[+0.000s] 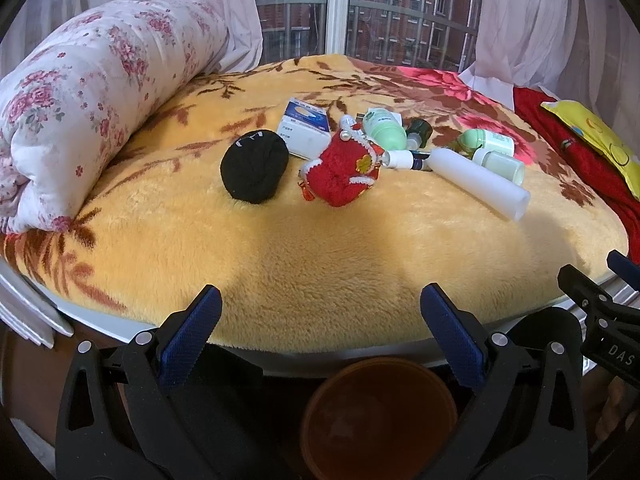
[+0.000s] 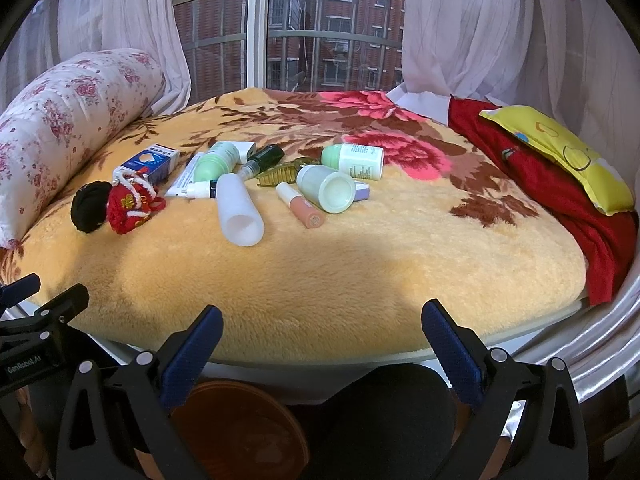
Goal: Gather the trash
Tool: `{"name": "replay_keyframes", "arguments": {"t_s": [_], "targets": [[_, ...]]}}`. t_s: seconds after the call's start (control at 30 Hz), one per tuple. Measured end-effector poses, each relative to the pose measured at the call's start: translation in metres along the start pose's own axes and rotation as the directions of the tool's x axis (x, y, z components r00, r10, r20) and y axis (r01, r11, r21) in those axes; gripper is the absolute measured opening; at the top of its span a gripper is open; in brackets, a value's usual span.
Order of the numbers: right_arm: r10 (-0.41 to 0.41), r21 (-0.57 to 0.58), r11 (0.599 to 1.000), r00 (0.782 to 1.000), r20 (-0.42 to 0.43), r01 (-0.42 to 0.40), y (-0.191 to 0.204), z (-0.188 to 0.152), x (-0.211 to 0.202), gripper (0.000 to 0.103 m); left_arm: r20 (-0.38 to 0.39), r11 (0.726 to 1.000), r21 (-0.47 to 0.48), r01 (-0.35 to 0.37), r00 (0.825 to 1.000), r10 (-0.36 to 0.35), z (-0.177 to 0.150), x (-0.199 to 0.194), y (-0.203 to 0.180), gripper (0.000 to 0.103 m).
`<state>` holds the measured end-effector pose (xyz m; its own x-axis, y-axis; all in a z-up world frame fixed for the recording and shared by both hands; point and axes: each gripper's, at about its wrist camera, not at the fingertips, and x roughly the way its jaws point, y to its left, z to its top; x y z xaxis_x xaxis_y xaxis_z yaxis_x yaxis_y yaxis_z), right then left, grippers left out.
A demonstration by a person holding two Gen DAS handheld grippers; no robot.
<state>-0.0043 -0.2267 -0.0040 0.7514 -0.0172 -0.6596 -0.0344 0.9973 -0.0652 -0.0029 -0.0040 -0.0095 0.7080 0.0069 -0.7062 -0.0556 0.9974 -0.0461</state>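
Note:
A cluster of items lies mid-bed on the yellow blanket [image 2: 340,272]: a black sock ball [image 1: 255,171], a red knitted pouch [image 1: 342,172], a blue-white box [image 1: 306,126], a white tube [image 1: 478,178], green-white bottles [image 2: 354,160], a pink tube [image 2: 302,206], a dark bottle [image 2: 264,158] and a hair clip [image 2: 280,172]. A brown bin [image 1: 378,416] stands below the bed's near edge; it also shows in the right wrist view [image 2: 236,428]. My left gripper [image 1: 320,320] and right gripper [image 2: 322,332] are both open and empty, at the bed's near edge, well short of the items.
A rolled floral quilt [image 1: 92,92] lies along the left. A red cloth [image 2: 560,200] and yellow pillow [image 2: 560,152] lie at the right. A dark round object [image 2: 384,420] sits beside the bin. Curtains and a window [image 2: 300,32] are behind.

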Motion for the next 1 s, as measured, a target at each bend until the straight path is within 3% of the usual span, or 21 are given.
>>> {"name": "replay_keyframes", "arguments": {"t_s": [0.77, 1.0], "targets": [[-0.004, -0.007, 1.000, 1.000, 0.003, 0.004, 0.000, 0.000, 0.000, 0.098, -0.001, 1.000, -0.004, 0.000, 1.000, 0.000, 0.000, -0.001, 0.006, 0.097], [-0.003, -0.019, 1.000, 1.000, -0.004, 0.003, -0.005, 0.016, 0.007, 0.098, -0.022, 1.000, -0.015, 0.006, 1.000, -0.006, 0.015, 0.004, 0.007, 0.097]]}}
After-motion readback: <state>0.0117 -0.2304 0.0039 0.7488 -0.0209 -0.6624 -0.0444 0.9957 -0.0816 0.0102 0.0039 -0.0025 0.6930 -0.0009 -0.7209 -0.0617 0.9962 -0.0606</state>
